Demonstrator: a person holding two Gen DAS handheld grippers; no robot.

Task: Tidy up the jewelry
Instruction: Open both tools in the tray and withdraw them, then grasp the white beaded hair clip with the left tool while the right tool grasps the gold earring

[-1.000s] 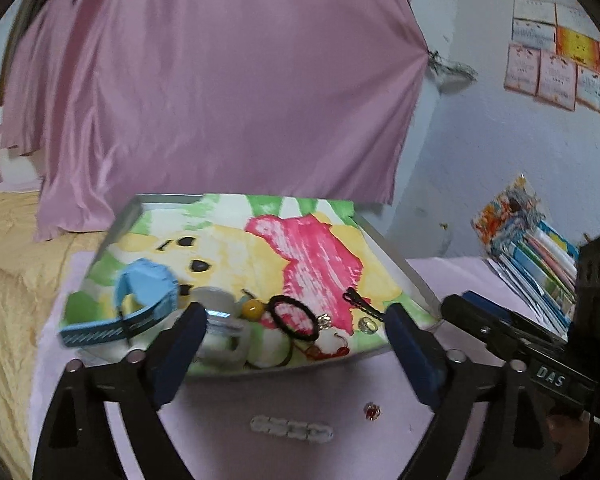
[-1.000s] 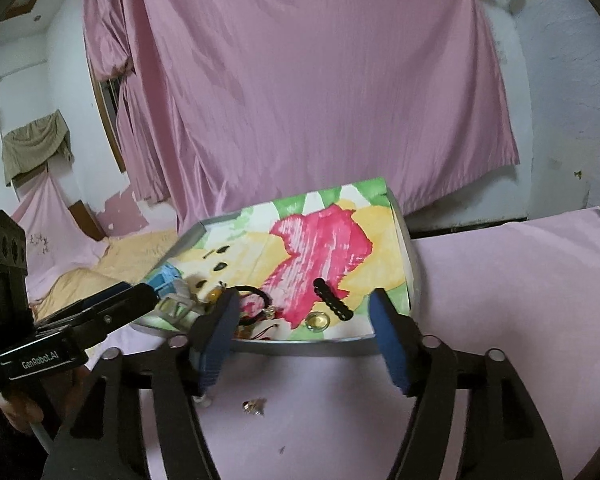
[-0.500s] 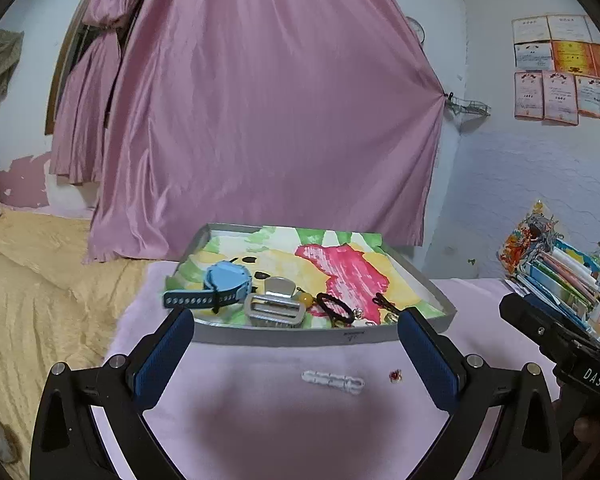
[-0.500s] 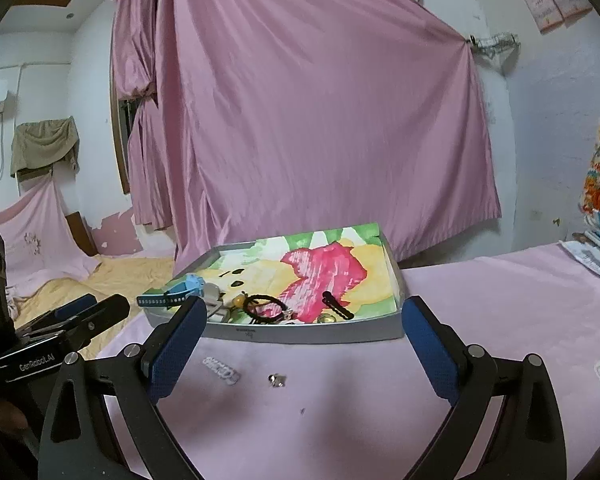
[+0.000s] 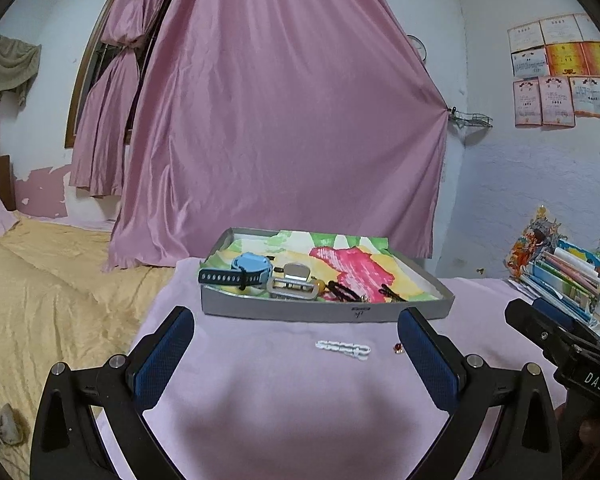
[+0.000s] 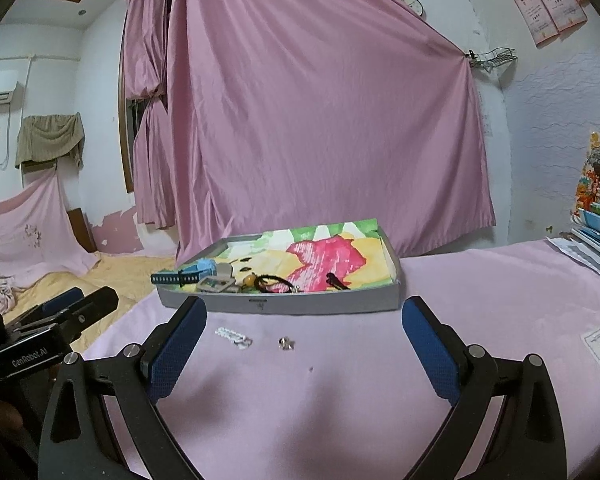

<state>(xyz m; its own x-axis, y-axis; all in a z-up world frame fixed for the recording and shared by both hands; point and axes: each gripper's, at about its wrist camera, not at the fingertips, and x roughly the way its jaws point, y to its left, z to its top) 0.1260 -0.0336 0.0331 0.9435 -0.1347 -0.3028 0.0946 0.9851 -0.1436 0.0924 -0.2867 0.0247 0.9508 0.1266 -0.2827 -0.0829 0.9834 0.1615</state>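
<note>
Pink cloth is carrying two stray pieces just near of the tray (image 5: 324,314).
Both the left gripper (image 5: 294,354) and the right gripper (image 6: 304,344) are standing spread and empty. The white beaded bracelet (image 5: 343,350) and the small red-stoned piece (image 5: 398,347), just right of it, are lying loose on the surface (image 6: 480,292); the tiny piece is likely risking a slip from wide pads, or a nudge off unseen.
</note>
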